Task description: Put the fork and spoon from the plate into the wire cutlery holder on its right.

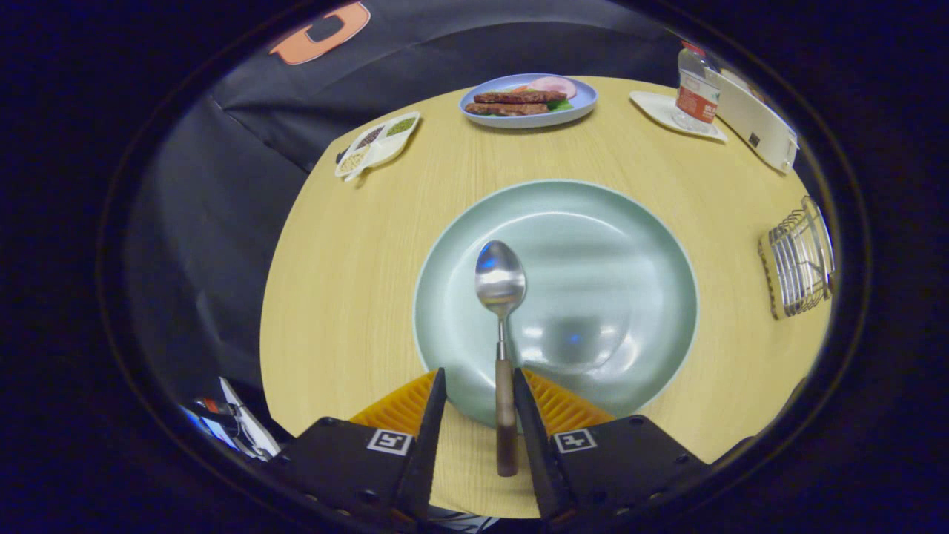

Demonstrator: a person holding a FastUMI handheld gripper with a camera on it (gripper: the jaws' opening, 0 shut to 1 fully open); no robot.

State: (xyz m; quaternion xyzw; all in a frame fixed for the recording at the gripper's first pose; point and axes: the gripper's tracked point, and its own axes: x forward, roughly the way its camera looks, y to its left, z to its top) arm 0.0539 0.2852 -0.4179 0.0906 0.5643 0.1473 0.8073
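A metal spoon (501, 285) with a brown wooden handle lies on the pale green plate (630, 252), bowl up and pointing away from me. Its handle runs back over the plate's near rim and onto the table. My gripper (480, 374) hangs over that near rim and is open. The spoon's handle lies in the gap between the fingers, close beside the right finger (528, 404) and well apart from the left one. The wire cutlery holder (799, 261) stands on the table to the right of the plate.
The round wooden table (348, 297) also carries a blue plate of food (528, 100) at the back, a small divided white dish (377, 144) at back left, and a water bottle (697, 89) on a white tray beside a white box (760, 126) at back right.
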